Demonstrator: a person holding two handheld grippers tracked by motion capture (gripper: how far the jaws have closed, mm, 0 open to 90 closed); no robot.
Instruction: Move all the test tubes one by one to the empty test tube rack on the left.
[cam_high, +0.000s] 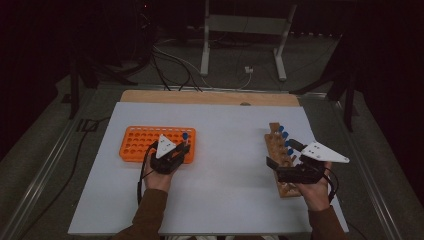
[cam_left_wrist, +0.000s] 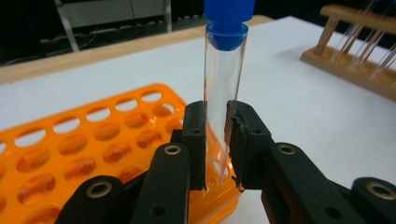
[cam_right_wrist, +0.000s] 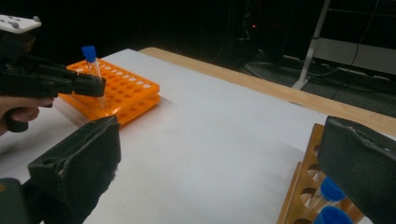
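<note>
your left claw (cam_left_wrist: 217, 140) is clamped on a clear tube (cam_left_wrist: 223, 88) with a blue cap (cam_left_wrist: 227, 28); the jaws pinch its lower half, one on each side, and the tube stands upright between them. just below and behind the jaws sits the orange rack (cam_left_wrist: 70, 149), and the tube's foot is at the rack's near corner; whether it sits in a hole you cannot tell from the left gripper view. in the high view the same claw (cam_high: 181, 148) is over the rack's (cam_high: 137, 142) right end, cap (cam_high: 185, 135) up, your hand (cam_high: 157, 177) behind it.

your right claw (cam_right_wrist: 224, 163) is wide, nothing between the jaws. bare white mat (cam_right_wrist: 201, 140) lies ahead of it. the wooden rack (cam_right_wrist: 306, 186) is right under its right jaw, with two blue-capped tubes (cam_right_wrist: 331, 191) standing there. in the high view this claw (cam_high: 282, 167) hangs over the wooden rack's (cam_high: 276, 145) near half, more blue caps (cam_high: 285, 135) beyond the jaws.

far ahead and left of the right claw, the right gripper view catches your left claw (cam_right_wrist: 95, 86) on the tube (cam_right_wrist: 93, 65) over the orange rack (cam_right_wrist: 126, 88). the two claws are well apart.
</note>
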